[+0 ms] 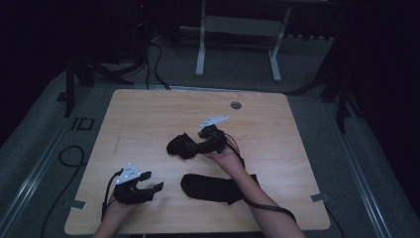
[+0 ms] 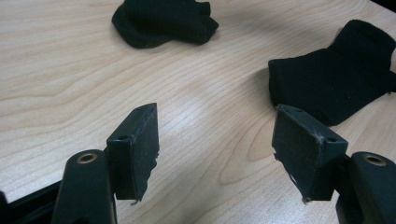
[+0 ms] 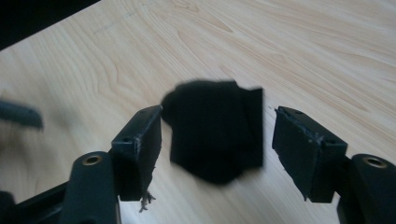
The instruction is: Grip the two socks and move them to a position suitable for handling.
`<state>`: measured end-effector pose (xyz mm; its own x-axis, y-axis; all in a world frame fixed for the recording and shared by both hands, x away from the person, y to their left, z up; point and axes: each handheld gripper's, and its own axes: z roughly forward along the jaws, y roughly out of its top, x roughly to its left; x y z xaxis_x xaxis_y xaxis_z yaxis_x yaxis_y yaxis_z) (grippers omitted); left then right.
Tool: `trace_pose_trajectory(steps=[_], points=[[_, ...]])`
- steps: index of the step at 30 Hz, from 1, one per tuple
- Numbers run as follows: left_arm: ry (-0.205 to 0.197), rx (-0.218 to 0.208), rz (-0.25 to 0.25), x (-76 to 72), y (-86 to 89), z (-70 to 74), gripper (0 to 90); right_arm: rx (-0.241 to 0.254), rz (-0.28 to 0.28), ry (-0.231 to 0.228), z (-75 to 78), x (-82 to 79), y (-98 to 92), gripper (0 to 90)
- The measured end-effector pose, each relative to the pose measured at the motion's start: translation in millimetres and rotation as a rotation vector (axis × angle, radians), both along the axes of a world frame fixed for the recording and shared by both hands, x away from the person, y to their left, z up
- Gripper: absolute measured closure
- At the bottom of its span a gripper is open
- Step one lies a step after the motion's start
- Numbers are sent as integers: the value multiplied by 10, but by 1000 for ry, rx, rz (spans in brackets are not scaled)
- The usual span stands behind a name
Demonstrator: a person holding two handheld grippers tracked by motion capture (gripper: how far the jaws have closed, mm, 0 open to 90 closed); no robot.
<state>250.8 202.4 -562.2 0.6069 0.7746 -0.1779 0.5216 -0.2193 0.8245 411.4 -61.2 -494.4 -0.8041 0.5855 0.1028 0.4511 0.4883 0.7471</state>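
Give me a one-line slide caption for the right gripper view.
Open right claw poised over a folded black sock lying between its jaws on the wooden table.

The flat black sock (image 1: 218, 189) near the table's front edge is partly covered in the high view — the person's right forearm (image 1: 252, 191) lies across its right end. In the left gripper view its right side (image 2: 341, 77) runs off the picture's edge. The bunched black sock (image 3: 215, 128) is smeared by motion in the right gripper view, its outline soft, and in the high view the right gripper (image 1: 200, 145) hides its right side. A blurred dark strip (image 3: 18, 114) at that view's left edge cannot be told.
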Motion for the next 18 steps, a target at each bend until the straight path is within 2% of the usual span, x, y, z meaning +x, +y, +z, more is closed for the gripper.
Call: trace_pose_trajectory(steps=[6, 7, 10, 14, 16, 17, 18], points=[[2, -13, 0, -2, 21, -9, 322, -79, -4, 8, -218, 210, 407, 332], [3, -13, -1, -2, 21, -10, 322, -85, -6, 23, -262, 240, 446, 332], [8, -10, -6, 2, 12, -20, 322, -145, -13, 18, -396, 290, 549, 332], [12, -10, -6, 3, 6, -21, 322, -191, -16, 63, -558, 347, 622, 342], [9, -13, -4, 2, 11, -17, 323, -192, -7, 53, -601, 334, 624, 400], [10, -16, -3, 2, 16, -14, 322, -190, -6, 52, -598, 333, 616, 460], [13, -22, 0, 3, 20, -13, 322, -187, -5, 51, -594, 327, 607, 561]])
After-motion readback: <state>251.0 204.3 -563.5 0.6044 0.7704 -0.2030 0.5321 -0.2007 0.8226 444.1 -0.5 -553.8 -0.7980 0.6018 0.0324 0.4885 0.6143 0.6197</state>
